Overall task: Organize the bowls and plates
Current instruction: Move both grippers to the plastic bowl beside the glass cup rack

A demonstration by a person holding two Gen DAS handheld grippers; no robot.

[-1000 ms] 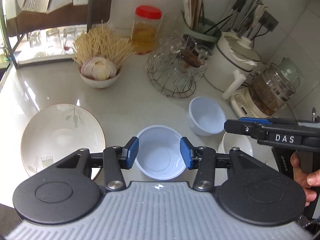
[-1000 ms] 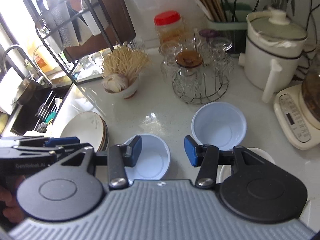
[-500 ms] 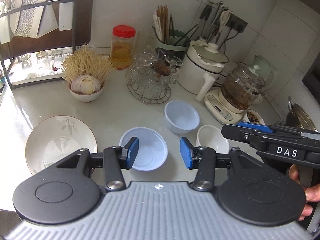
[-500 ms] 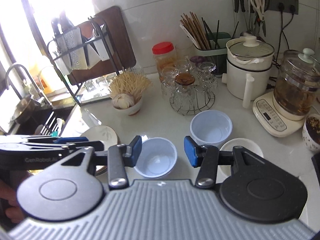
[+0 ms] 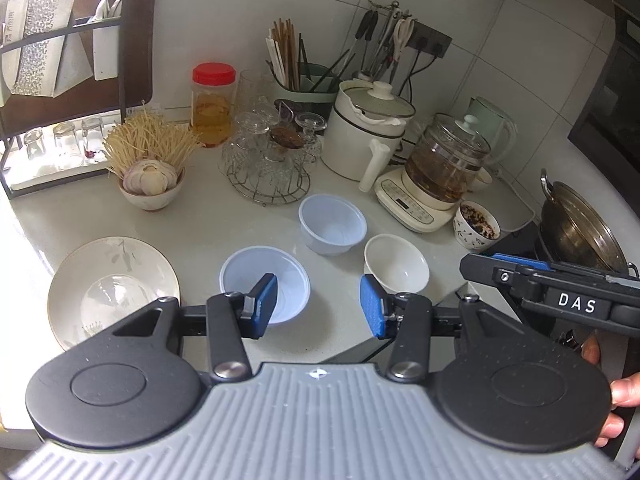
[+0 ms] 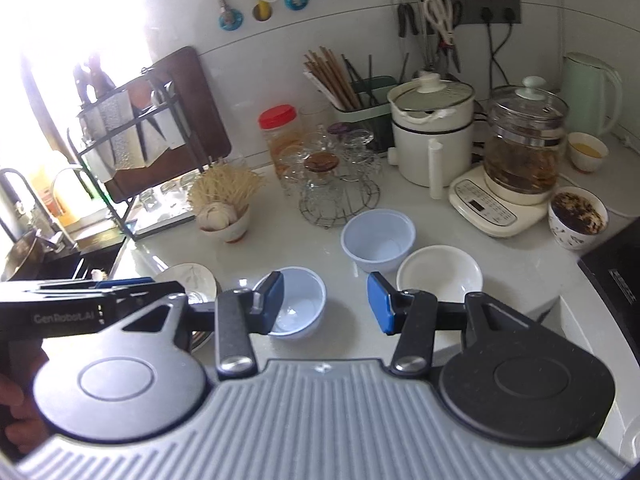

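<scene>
Hovering above the white counter (image 5: 248, 216), the left gripper (image 5: 318, 306) has its blue pads (image 5: 264, 304) standing partly apart with nothing between them; the right gripper (image 6: 326, 302) is likewise partly spread and empty, its pads (image 6: 380, 304) clear of every dish. Seen past the left gripper's left finger is a shallow pale blue bowl (image 5: 266, 282), upright on the counter; the same bowl sits just beyond the right gripper's left finger in the right wrist view. Beyond it, further from both grippers, stands a deeper pale blue bowl (image 5: 332, 224), and just right of that a white bowl (image 5: 396, 264), near the right gripper's right finger (image 6: 440, 276). Off to the left of the left gripper lies a stack of leaf-patterned plates (image 5: 112, 284) with a clear glass dish on top. The 3 bowls stand apart from one another. The right gripper's body (image 5: 560, 296) enters the left wrist view from the right, a hand (image 5: 612, 400) gripping its handle. Behind the bowls are a wire rack of glasses (image 5: 268, 160), a bowl of garlic and noodles (image 5: 150, 176) and a glass kettle (image 5: 444, 168)
</scene>
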